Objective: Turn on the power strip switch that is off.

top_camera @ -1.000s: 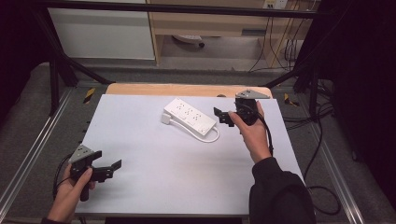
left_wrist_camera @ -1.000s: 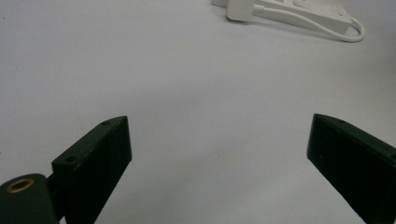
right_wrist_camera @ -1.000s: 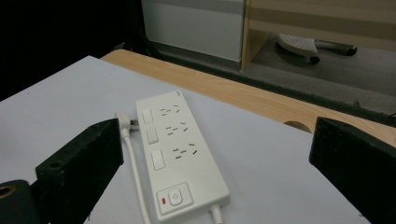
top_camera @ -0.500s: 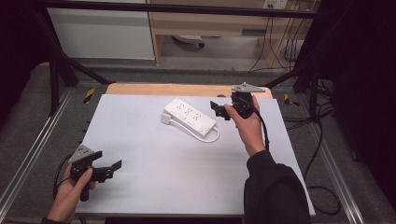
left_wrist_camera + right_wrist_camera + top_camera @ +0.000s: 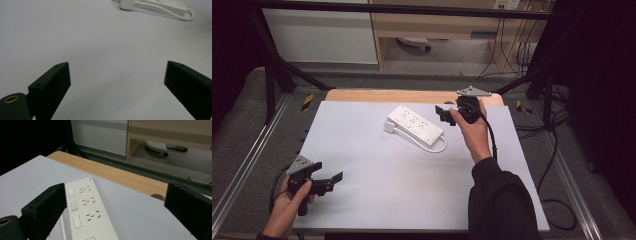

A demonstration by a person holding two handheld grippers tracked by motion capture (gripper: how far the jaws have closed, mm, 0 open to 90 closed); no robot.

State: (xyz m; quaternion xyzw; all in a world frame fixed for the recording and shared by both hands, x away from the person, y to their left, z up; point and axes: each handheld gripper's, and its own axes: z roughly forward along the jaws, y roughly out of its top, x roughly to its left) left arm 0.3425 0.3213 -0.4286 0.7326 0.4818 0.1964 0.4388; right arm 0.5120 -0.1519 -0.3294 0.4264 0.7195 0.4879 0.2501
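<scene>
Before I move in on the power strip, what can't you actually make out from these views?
- Power strip: its near end is cut off by the bottom edge of the right gripper view.
- Its plug: cut off by the top edge of the left gripper view.
- Switch positions: too small in the high view.
- Right gripper: the hand covers its body in the high view.

Lab or test room: bench inside black metal frame, cables trailing over grey floor, plain wooden cabinet behind.

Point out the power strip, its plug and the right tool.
power strip (image 5: pixel 414 123), high view, middle of its top face.
plug (image 5: pixel 127 4), left gripper view, its white body.
right tool (image 5: pixel 443 114), high view, between its open jaw tips.
</scene>
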